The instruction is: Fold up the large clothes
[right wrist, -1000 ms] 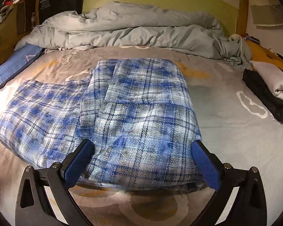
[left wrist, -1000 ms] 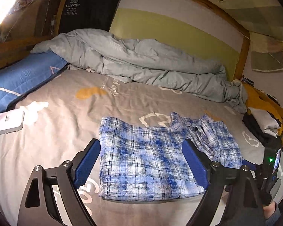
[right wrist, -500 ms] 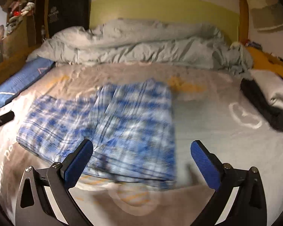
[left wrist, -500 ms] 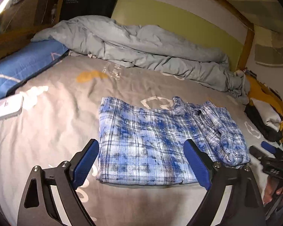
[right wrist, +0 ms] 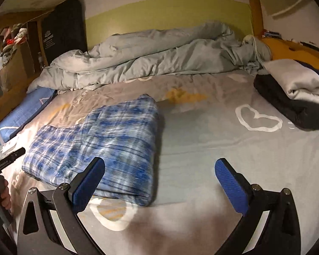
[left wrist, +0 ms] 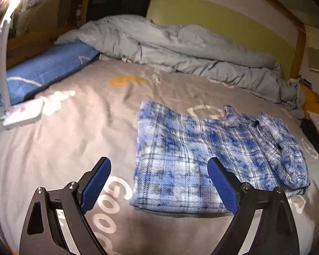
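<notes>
A blue and white plaid shirt (left wrist: 202, 157) lies folded into a rectangle on the grey bed sheet (left wrist: 74, 140). It also shows in the right wrist view (right wrist: 108, 140), left of centre. My left gripper (left wrist: 159, 180) is open and empty, held above the near left edge of the shirt. My right gripper (right wrist: 159, 182) is open and empty, held above the sheet by the shirt's near right corner. Neither gripper touches the shirt. The body of the left gripper shows at the left edge of the right wrist view (right wrist: 6, 161), held by a hand.
A crumpled grey duvet (left wrist: 180, 48) lies along the headboard. A blue pillow (left wrist: 44, 70) and a white lamp base (left wrist: 21, 114) sit at the left. A stack of folded dark and white clothes (right wrist: 293, 97) lies at the right edge of the bed.
Both grippers have pulled back from the shirt. The left view has swung left and the right view right, so the shirt sits off-centre in each. The shirt stays folded.
</notes>
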A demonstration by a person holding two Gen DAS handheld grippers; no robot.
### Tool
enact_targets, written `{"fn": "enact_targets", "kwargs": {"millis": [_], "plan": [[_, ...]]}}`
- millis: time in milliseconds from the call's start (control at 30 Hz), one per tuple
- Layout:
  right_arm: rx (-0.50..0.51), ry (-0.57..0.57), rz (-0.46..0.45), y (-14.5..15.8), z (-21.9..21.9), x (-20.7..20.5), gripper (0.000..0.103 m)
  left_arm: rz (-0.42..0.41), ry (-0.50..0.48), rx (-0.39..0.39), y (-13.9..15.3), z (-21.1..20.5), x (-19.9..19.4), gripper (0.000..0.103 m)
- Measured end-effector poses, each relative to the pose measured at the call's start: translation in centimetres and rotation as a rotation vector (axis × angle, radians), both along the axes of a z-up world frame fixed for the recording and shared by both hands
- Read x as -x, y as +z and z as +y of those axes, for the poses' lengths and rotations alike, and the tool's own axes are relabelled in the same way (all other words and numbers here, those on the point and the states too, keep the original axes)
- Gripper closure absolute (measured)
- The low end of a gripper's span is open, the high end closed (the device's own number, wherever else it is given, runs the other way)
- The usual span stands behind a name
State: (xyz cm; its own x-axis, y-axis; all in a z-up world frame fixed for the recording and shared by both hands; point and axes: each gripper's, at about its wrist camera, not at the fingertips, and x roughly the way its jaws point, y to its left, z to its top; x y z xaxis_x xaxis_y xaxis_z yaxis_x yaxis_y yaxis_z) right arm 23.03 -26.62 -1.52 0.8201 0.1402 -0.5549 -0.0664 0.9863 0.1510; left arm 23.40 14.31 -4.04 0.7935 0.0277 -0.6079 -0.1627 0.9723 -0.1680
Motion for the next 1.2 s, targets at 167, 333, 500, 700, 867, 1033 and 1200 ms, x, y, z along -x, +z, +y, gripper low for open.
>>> {"fn": "enact_targets", "kwargs": {"millis": [167,333,500,700,867,1033,1200], "plan": [[-0.011,-0.029,0.005,0.0,-1.5,0.0,0.0,0.111,-0.007,0.105,-2.6,0.5,-1.5,0.01],[-0.026,-0.029,0.004,0.3,-1.9,0.1,0.0,0.136,0.001,0.199,-3.9,1.5,-1.8,0.01],[-0.024,-0.03,0.011,0.3,-1.8,0.1,0.0,0.108,0.009,0.204,-3.8,1.3,-1.2,0.056],[-0.032,-0.045,0.041,-0.1,-2.0,-0.4,0.0,0.0,-0.037,0.109,-1.2,-1.0,-0.3,0.085],[-0.024,-0.022,0.135,-1.7,-1.3,-2.1,0.0,-0.172,-0.185,0.076,5.4,-5.1,-0.2,0.087],[-0.014,-0.017,0.153,-2.2,-1.6,-2.0,0.0,-0.28,-0.377,0.043,10.2,-13.4,-0.4,0.088],[-0.085,-0.066,0.15,-1.3,-4.3,-1.6,0.0,-0.247,-0.559,0.092,8.9,-22.3,-1.6,0.089]]}}
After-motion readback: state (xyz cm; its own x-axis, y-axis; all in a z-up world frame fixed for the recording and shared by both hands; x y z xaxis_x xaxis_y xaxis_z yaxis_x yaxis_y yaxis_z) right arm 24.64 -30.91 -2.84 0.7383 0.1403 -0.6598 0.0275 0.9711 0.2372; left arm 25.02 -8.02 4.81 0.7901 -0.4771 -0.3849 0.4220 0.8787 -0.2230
